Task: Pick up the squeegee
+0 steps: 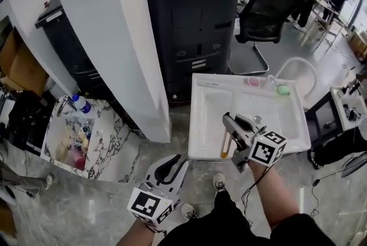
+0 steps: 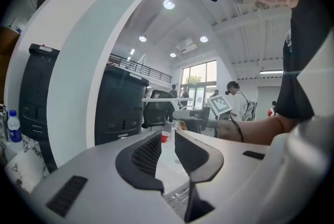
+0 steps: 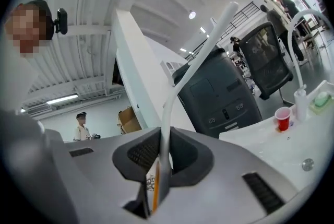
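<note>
My right gripper [image 1: 229, 124] is held over the white sink table [image 1: 200, 124], shut on the squeegee [image 1: 225, 147]. In the head view the squeegee hangs below the jaws with an orange end. In the right gripper view the gripper [image 3: 164, 139] clamps the squeegee's thin white strip [image 3: 193, 63], which runs up and to the right, with an orange part low between the pads. My left gripper [image 1: 175, 164] is lower, over the floor left of the table. The left gripper view shows the gripper [image 2: 168, 137] open a little, with nothing between the jaws.
A big dark machine [image 1: 192, 15] stands behind the table, next to a white pillar [image 1: 114, 27] on its left. A black office chair [image 1: 269, 10] is at the back right. A red cup [image 3: 282, 118] and a green sponge [image 1: 282, 90] sit on the table. A marble counter [image 1: 109, 136] holds a bottle [image 1: 80, 103].
</note>
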A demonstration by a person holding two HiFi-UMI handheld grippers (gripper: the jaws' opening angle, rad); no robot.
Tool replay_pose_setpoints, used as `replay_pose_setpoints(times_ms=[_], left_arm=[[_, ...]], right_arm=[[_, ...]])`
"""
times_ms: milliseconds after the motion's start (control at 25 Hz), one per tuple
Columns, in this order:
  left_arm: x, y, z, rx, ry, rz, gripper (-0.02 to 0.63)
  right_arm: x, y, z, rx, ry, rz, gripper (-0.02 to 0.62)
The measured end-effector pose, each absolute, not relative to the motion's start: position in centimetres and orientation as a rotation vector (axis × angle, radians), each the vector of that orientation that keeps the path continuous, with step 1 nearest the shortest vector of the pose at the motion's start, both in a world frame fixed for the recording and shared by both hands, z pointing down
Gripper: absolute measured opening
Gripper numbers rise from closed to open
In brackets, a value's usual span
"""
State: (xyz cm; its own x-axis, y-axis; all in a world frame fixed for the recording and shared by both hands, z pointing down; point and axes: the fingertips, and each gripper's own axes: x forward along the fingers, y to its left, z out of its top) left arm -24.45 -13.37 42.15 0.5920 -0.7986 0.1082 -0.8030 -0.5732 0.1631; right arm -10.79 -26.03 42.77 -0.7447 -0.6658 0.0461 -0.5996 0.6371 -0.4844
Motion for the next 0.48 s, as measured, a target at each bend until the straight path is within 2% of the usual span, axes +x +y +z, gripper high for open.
replay_pose_setpoints(times_ms=[200, 480], left_arm=[[-23.5, -11.2, 41.1, 2.659, -1.274, 0.012, 0.026], [-20.8, -9.6, 40.0, 2.669, -1.232, -0.031, 0.017]], right_arm=[[-9.2, -20.3, 40.0, -1.125, 2.698, -0.629, 0.054], [-6.1, -14.3, 36.9, -1.211, 2.753, -0.431, 0.054]])
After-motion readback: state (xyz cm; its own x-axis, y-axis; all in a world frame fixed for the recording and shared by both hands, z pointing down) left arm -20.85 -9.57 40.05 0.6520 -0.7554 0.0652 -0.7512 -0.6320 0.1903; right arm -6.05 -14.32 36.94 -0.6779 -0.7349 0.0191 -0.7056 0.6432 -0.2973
